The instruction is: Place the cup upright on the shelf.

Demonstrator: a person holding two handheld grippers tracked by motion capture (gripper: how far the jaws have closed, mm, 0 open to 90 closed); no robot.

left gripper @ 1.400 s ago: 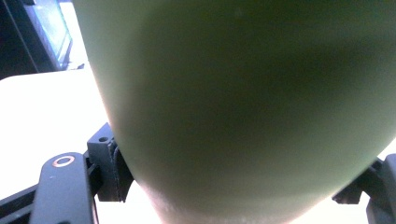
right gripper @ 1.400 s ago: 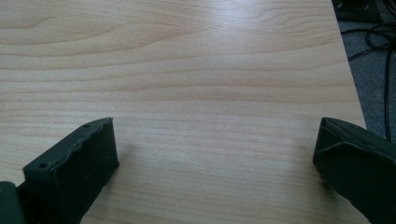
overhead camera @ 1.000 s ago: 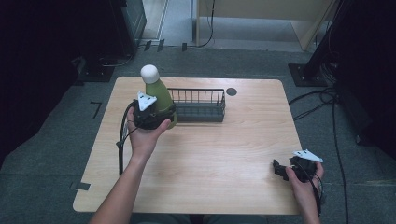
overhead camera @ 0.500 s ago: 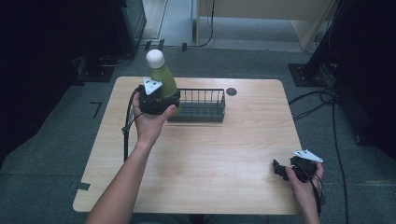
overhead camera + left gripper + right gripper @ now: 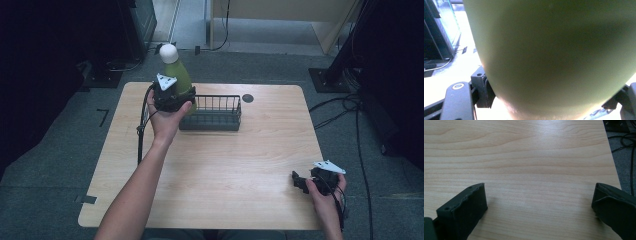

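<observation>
High view: left tool (image 5: 172,97) at 11 o'clock of bench (image 5: 220,165), clamped on green bottle (image 5: 181,80) — white cap up, bottle upright, lifted, just beside left end of black wire basket (image 5: 212,113). Left gripper view: green bottle body (image 5: 554,57) pinched between both jaws, pressed against it on either side. Right tool (image 5: 306,180) at 4 o'clock near bench edge, well apart from basket. Right gripper view: jaws spread wide over bare wood (image 5: 529,165) — nothing between them.
</observation>
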